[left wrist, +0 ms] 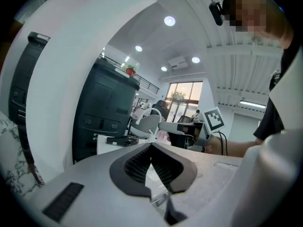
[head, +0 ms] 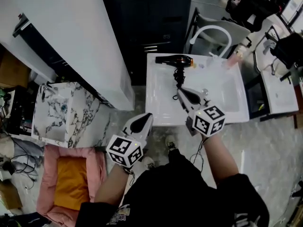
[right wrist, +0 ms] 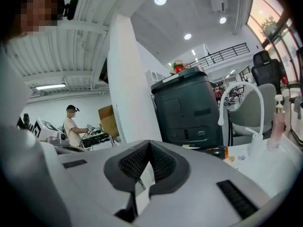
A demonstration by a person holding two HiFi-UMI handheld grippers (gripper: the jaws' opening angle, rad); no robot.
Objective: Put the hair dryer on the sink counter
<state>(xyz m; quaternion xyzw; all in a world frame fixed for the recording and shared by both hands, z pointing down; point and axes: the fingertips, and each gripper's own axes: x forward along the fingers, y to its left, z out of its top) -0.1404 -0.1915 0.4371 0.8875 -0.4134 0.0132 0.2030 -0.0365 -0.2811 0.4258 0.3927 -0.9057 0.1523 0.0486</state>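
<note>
A black hair dryer (head: 175,60) with an orange band lies on the back rim of the white sink counter (head: 156,112). Its coiled cord (head: 179,77) hangs down into the basin. My right gripper (head: 182,93) is over the basin, just below the cord's end, jaws shut; nothing is clearly pinched between them. The right gripper view shows my right gripper (right wrist: 149,145) with the jaws together and the dryer (right wrist: 215,151) ahead. My left gripper (head: 144,119) hovers at the counter's front edge, shut and empty. In the left gripper view the hair dryer (left wrist: 120,140) lies far ahead of my left gripper (left wrist: 151,148).
A white arched faucet (head: 210,32) and a pink soap bottle (head: 234,58) stand at the sink's back right. A white wall (head: 80,27) and a dark cabinet (head: 147,18) rise behind. A marble basin (head: 61,112) and a pink pet bed (head: 71,181) sit left. A person (right wrist: 73,124) stands far off.
</note>
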